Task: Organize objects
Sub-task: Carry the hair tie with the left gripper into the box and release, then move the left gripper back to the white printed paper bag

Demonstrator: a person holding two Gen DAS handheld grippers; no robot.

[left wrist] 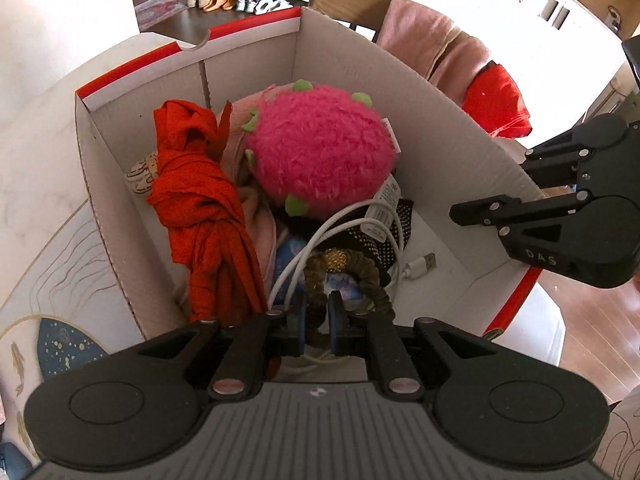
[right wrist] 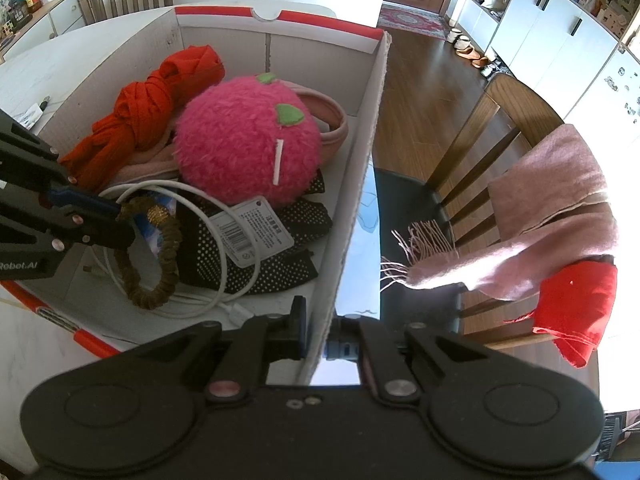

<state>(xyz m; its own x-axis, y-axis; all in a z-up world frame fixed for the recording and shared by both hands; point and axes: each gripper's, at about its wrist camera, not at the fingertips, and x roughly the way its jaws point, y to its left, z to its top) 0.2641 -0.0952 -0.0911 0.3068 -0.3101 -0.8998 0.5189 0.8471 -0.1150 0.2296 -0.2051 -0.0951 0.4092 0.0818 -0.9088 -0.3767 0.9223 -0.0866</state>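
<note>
The left gripper (left wrist: 318, 320) sits at the near end of the cardboard box (left wrist: 440, 128), its blue-padded fingers (left wrist: 298, 320) pressed onto the olive-brown scrunchie (left wrist: 352, 268). The scrunchie loop extends from the fingertips toward 12 o'clock, above the box contents. In the right wrist view the same loop (right wrist: 154, 252) hangs from the left gripper's tips (right wrist: 124, 220), which enter from 9 o'clock.

Box contents, left wrist view:
- Pink plush fruit (left wrist: 320, 148) with green spikes, at box centre, 12 o'clock from the left gripper.
- Red cloth (left wrist: 200, 200), twisted, at 10 o'clock, against the left wall.
- White USB cable (left wrist: 360, 220), coiled beneath the scrunchie; its plug (left wrist: 420, 266) lies on bare floor at 2 o'clock.
- Black dotted fabric (left wrist: 384, 236) under the plush, with a paper tag (left wrist: 386, 200) resting on it.

The right gripper (right wrist: 316, 338) straddles the box's right wall (right wrist: 360, 184): one finger (right wrist: 298, 336) is inside, the other outside, pinching the wall edge. In the left wrist view it (left wrist: 468, 204) appears at 3 o'clock, at that wall.

Outside the box, a pink scarf (right wrist: 560, 208) and a red garment (right wrist: 576, 312) hang over a wooden chair (right wrist: 472, 152).
</note>
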